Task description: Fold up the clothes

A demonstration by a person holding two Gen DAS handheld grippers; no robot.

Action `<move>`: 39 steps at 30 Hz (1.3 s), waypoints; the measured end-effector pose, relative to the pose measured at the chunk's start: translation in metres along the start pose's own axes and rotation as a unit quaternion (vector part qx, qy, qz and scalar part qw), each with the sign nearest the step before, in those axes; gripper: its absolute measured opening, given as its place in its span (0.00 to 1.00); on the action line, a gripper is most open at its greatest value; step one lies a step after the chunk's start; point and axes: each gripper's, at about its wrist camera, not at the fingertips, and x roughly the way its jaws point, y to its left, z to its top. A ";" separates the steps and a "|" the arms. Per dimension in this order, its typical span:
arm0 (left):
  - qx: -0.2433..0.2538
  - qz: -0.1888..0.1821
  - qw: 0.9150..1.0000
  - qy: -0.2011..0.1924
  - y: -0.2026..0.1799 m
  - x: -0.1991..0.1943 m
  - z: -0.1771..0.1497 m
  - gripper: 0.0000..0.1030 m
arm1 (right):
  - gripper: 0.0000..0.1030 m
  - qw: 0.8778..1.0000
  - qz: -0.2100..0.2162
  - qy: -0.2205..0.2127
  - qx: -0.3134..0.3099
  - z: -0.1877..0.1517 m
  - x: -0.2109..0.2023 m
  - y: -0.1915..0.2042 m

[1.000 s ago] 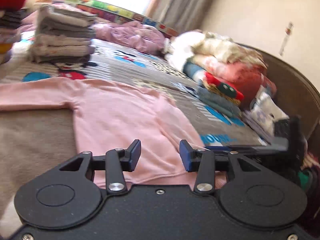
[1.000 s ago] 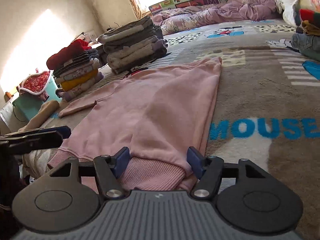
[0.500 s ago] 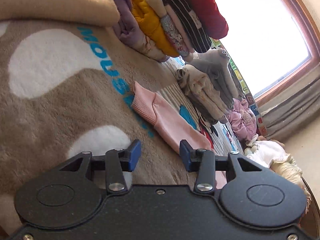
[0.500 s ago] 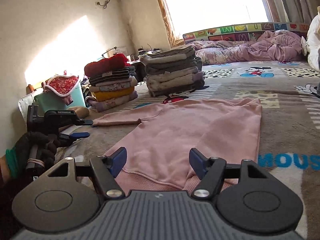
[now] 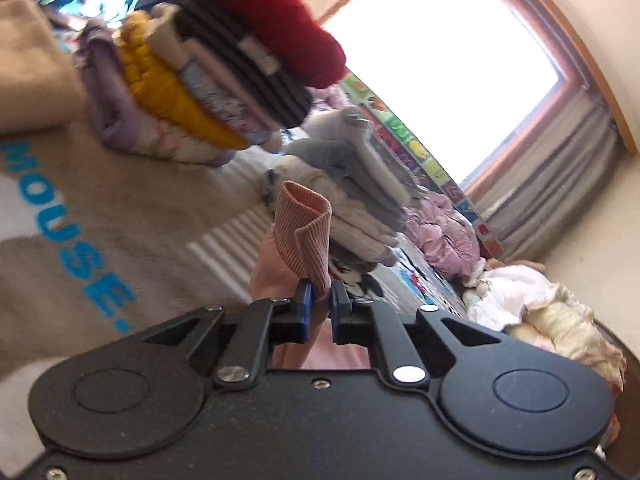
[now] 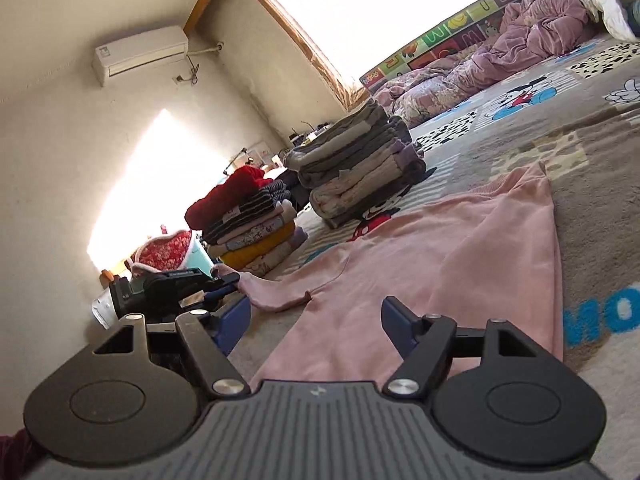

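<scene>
Garment: the pink sweatshirt (image 6: 460, 264) is lying spread flat on the cartoon-print blanket (image 6: 592, 184), body towards the right wrist camera, one sleeve reaching out towards the left side of that view.
Left hand-held gripper (image 5: 319, 304): its jaws are closing on the ribbed pink cuff (image 5: 304, 232); the pads are pressing on the fabric just below the ribbing, and the cuff is standing up above them, curled over.
Why held so: a pinch at the cuff is probably giving control of the whole sleeve, so it can be carried across the body for the first fold.
Right hand-held gripper (image 6: 316, 320): its jaws are opening and standing wide over the near hem, with pink cloth seen between them but not pressed by either pad; it is holding nothing.
Why placed so: it seems to be waiting at the hem, ready to pin or lift the lower edge.
Finished work: two stacks of folded clothes, the colourful stack (image 6: 248, 232) and the grey stack (image 6: 360, 168), are sitting beyond the sleeve, clear of the folding area.
Change from a second ago: the left gripper was open at the hem; now it is over at the sleeve end and clamped, with its view rolled sideways.
</scene>
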 end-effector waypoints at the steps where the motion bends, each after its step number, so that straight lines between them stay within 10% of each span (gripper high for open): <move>1: 0.023 -0.019 1.000 0.000 -0.017 0.001 -0.004 0.06 | 0.72 1.000 0.011 -0.002 0.015 0.010 0.003 -0.007; 9: 0.192 -0.110 0.975 0.035 -0.138 0.021 -0.056 0.06 | 0.86 0.980 0.099 -0.021 0.170 0.053 0.028 -0.070; 16: 0.375 -0.118 0.916 0.086 -0.204 0.055 -0.130 0.06 | 0.93 0.967 0.122 -0.025 0.223 0.062 0.050 -0.102; 22: 0.431 -0.125 0.886 0.113 -0.213 0.067 -0.162 0.06 | 0.93 0.966 0.084 -0.019 0.244 0.062 0.047 -0.123; 35: 0.503 -0.185 0.836 0.117 -0.227 0.050 -0.188 0.06 | 0.40 0.970 -0.003 -0.028 0.241 0.048 0.026 -0.132; 39: 0.518 -0.200 0.824 0.112 -0.232 0.044 -0.196 0.06 | 0.38 0.964 -0.001 -0.045 0.261 0.042 0.006 -0.137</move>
